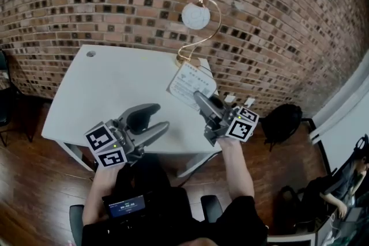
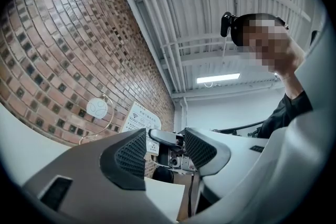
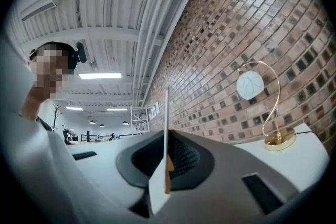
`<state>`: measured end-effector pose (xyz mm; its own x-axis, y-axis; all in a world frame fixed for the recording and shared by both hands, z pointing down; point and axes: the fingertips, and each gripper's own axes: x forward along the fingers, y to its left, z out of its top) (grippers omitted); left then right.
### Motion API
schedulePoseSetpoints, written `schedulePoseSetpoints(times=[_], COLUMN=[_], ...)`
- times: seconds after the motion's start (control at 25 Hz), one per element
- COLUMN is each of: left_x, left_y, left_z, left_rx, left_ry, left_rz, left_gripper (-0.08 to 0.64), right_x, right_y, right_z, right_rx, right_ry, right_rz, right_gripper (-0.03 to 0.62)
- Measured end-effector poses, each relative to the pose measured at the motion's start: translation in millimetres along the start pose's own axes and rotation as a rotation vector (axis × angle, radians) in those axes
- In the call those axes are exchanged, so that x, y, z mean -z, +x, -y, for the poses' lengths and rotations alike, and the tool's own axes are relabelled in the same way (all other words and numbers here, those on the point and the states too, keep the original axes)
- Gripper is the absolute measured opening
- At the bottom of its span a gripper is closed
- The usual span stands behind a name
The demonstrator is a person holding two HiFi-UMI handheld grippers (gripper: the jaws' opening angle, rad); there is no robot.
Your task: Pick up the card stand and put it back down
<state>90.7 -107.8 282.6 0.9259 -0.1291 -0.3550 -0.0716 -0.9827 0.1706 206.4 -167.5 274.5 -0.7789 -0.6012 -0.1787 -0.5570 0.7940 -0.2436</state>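
The right gripper point(image 3: 167, 150) is almost closed. Its jaws pinch the card stand point(image 3: 166, 113), whose thin white sheet runs edge-on between the pads, with a wooden strip low on one side. In the head view this gripper point(image 1: 200, 98) holds the card stand point(image 1: 192, 84) tilted over the far right corner of the table point(image 1: 104, 95), printed face up. In the left gripper view the card stand point(image 2: 137, 122) is raised against the brick wall point(image 2: 47, 50), above the table's corner.

The left gripper point(image 1: 161, 116) hovers over the table's near edge, well apart from the card stand. Its jaws stand wide apart with nothing between the pads, and its own view looks through the gap at the right gripper point(image 2: 167, 139).

The nearest thing to the card stand is a gold lamp point(image 1: 198, 26) with a round white shade. Its base sits on the table's back edge, just beside the card's upper corner. A cable hole point(image 1: 90, 53) lies at the far left corner. On the wood floor point(image 1: 34, 181), right of the table, is a black object point(image 1: 282, 122), either a chair or a bag.
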Motion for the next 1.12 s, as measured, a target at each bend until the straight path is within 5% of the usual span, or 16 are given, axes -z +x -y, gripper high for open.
schedulePoseSetpoints(times=[0.64, 1.12], left_x=[-8.3, -19.1], left_y=[-23.9, -16.8], left_z=[-76.7, -123.2], left_rx=[-0.052, -0.095], left_ry=[-0.028, 0.000], left_rz=[0.009, 0.009], left_gripper=[0.224, 0.224], right_x=[13.4, -0.2], right_y=[78.8, 117.1], right_z=[59.4, 95.5], right_rx=[-0.052, -0.091], right_ry=[0.041, -0.038], right_rz=[-0.044, -0.092], right_gripper=[0.029, 0.029])
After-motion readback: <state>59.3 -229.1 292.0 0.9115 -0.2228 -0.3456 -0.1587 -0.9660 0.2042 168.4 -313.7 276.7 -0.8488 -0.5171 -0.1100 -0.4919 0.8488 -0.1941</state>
